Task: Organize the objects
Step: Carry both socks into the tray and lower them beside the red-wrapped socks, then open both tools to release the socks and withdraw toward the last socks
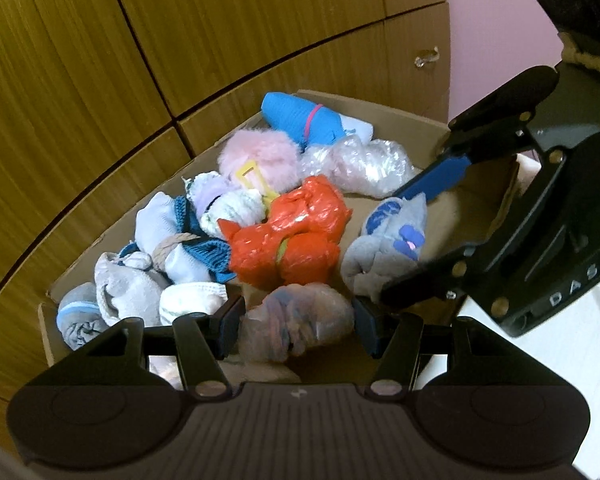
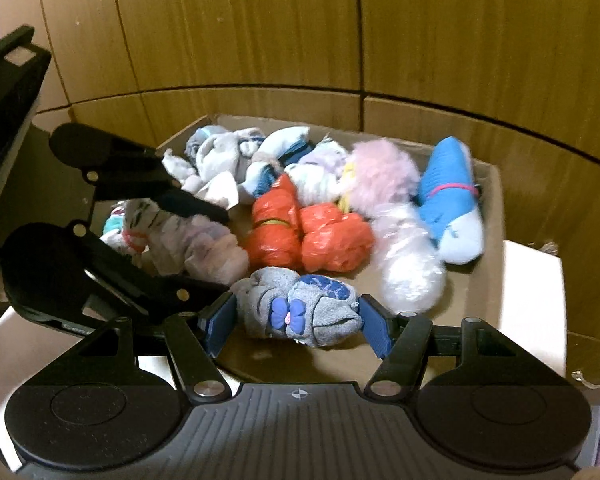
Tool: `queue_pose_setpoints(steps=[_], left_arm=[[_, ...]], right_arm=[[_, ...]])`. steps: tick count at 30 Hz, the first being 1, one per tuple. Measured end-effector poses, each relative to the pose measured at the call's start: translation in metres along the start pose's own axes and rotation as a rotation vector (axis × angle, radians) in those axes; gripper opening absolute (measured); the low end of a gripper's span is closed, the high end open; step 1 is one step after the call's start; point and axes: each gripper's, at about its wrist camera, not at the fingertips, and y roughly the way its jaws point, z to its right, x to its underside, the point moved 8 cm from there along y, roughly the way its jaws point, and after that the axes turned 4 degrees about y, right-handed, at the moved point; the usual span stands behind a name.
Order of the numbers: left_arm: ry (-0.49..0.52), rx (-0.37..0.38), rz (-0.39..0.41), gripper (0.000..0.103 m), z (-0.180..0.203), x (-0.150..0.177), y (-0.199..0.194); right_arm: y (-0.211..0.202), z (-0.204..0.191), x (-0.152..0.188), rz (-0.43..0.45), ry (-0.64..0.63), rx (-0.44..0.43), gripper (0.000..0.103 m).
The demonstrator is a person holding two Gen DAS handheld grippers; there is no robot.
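A cardboard box (image 1: 404,124) holds several rolled socks and wrapped bundles. My left gripper (image 1: 298,326) is shut on a clear-plastic bundle of pinkish-blue cloth (image 1: 296,324) at the box's near edge. My right gripper (image 2: 298,324) is shut on a grey sock ball with a blue bow (image 2: 300,312), over the box's near right part; it also shows in the left wrist view (image 1: 388,240). An orange plastic bundle (image 1: 292,232) lies in the middle, also in the right wrist view (image 2: 308,236). A blue sock (image 2: 452,196), a pink fluffy ball (image 2: 380,168) and a clear bundle (image 2: 408,264) lie further back.
Wooden cabinet panels (image 1: 100,60) stand behind the box. The box rests on a white surface (image 2: 532,280). A pink wall (image 1: 496,28) is at the right. Pale socks (image 1: 140,280) fill the box's left side.
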Motion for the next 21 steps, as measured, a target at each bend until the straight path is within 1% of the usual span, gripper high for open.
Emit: queue_pose_setpoints(steps=[3, 9, 10, 13, 15, 17, 20, 21], left_arm=[[-0.003, -0.006, -0.01, 0.057, -0.005, 0.001, 0.0], [-0.01, -0.012, -0.006, 0.056, -0.008, 0.004, -0.004], [0.003, 0.004, -0.001, 0.056, -0.007, 0.004, -0.004], [0.023, -0.019, -0.001, 0.062, -0.008, 0.005, -0.007], [0.048, -0.036, 0.0, 0.069, -0.009, 0.005, -0.009], [0.063, -0.057, 0.003, 0.071, -0.01, 0.005, -0.011], [0.061, -0.062, 0.004, 0.071, -0.011, 0.007, -0.016], [0.059, -0.061, 0.007, 0.073, -0.011, 0.008, -0.018]], right_arm=[[0.005, -0.004, 0.0, -0.011, -0.003, -0.004, 0.072], [0.006, -0.008, -0.001, -0.02, -0.013, -0.01, 0.072], [0.005, -0.007, -0.001, -0.02, -0.015, -0.01, 0.072], [0.005, -0.008, -0.001, -0.024, -0.021, -0.009, 0.072], [0.006, -0.009, -0.002, -0.026, -0.022, -0.01, 0.072], [0.007, -0.01, -0.002, -0.028, -0.023, -0.011, 0.072], [0.009, -0.012, -0.003, -0.033, -0.027, -0.014, 0.072], [0.009, -0.013, -0.003, -0.035, -0.03, -0.015, 0.072]])
